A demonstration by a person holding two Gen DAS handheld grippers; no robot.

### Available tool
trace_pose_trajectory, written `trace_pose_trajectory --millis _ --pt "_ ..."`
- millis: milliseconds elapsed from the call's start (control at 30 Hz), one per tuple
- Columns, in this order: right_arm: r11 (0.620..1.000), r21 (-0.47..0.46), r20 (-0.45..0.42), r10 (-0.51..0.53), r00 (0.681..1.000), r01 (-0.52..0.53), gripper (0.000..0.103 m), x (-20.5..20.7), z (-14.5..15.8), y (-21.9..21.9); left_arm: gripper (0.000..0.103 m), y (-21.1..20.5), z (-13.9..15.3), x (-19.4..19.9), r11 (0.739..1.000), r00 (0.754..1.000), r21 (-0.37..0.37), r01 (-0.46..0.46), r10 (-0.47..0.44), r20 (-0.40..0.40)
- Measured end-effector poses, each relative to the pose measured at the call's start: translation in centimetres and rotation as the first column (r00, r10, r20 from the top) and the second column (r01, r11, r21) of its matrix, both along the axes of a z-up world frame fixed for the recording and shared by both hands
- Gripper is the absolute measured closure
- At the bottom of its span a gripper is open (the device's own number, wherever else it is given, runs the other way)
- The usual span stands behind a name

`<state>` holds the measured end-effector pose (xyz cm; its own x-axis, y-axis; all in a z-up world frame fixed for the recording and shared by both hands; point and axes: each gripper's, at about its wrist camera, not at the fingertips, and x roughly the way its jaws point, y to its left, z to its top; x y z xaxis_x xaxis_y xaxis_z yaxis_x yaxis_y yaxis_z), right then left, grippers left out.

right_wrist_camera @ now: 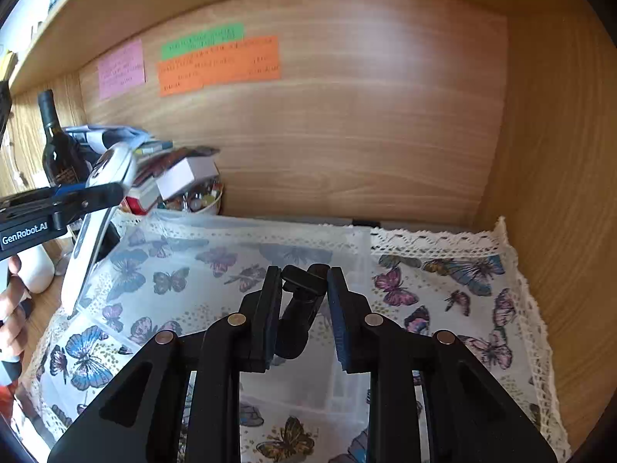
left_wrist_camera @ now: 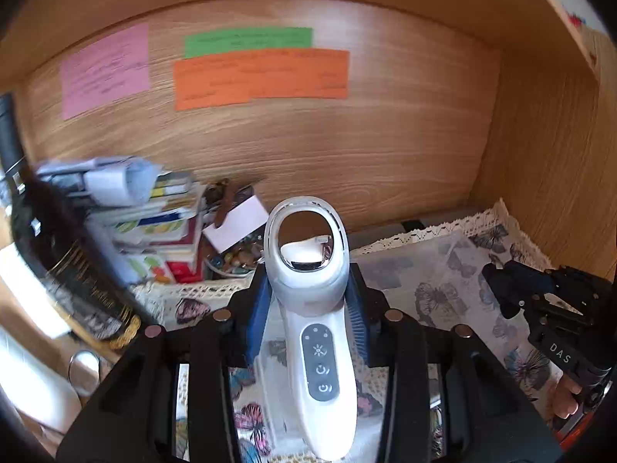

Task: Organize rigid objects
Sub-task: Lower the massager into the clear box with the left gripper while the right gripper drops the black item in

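Note:
My left gripper (left_wrist_camera: pixel 308 285) is shut on a white handheld device (left_wrist_camera: pixel 314 308) with a grey button panel and a mirrored oval head, held above the butterfly cloth (left_wrist_camera: pixel 443 289). It also shows in the right wrist view (right_wrist_camera: pixel 96 212), at the left. My right gripper (right_wrist_camera: pixel 302 276) is shut on a small black clip-like object (right_wrist_camera: pixel 302 297) above a translucent plastic box (right_wrist_camera: pixel 231 254) on the cloth. The right gripper shows at the right of the left wrist view (left_wrist_camera: pixel 501 289).
A wooden shelf back wall carries pink (right_wrist_camera: pixel 120 67), green (right_wrist_camera: pixel 202 40) and orange (right_wrist_camera: pixel 219 63) paper notes. At the left stand a dark wine bottle (right_wrist_camera: pixel 58 146), a stack of books (left_wrist_camera: pixel 154 231) and a bowl of small beads (right_wrist_camera: pixel 200 202). A wooden side wall (right_wrist_camera: pixel 559 193) closes the right.

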<state>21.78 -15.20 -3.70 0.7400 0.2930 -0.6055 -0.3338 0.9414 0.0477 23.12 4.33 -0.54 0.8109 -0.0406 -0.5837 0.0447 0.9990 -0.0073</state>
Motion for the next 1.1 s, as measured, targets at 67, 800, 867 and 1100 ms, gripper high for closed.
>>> trace_pose_trajectory --millis 67,800,867,1100 --pt "1.0 -0.006 -0.019 0.009 1.0 -0.009 0.081 0.5 -0.5 0.4 0.065 -0.6 -0.5 0.8 0.999 1.0 0.022 0.027 -0.027 -0.013" --pt "0.997 -0.054 -0.101 0.052 0.993 -0.058 0.077 1.9 -2.5 2.2 0.065 -3.0 -5.7 4.0 0.989 0.967 0.027 0.144 -0.135 -0.218" --pt "0.997 -0.053 -0.09 0.052 0.995 -0.057 0.07 1.6 -2.2 2.1 0.064 -2.9 -5.0 3.3 0.989 0.972 0.031 0.142 -0.133 -0.196" --pt "0.998 -0.054 -0.005 0.039 0.999 -0.039 0.059 -0.6 0.3 1.5 0.047 -3.0 -2.0 0.3 0.991 0.987 0.047 0.124 -0.119 -0.105"
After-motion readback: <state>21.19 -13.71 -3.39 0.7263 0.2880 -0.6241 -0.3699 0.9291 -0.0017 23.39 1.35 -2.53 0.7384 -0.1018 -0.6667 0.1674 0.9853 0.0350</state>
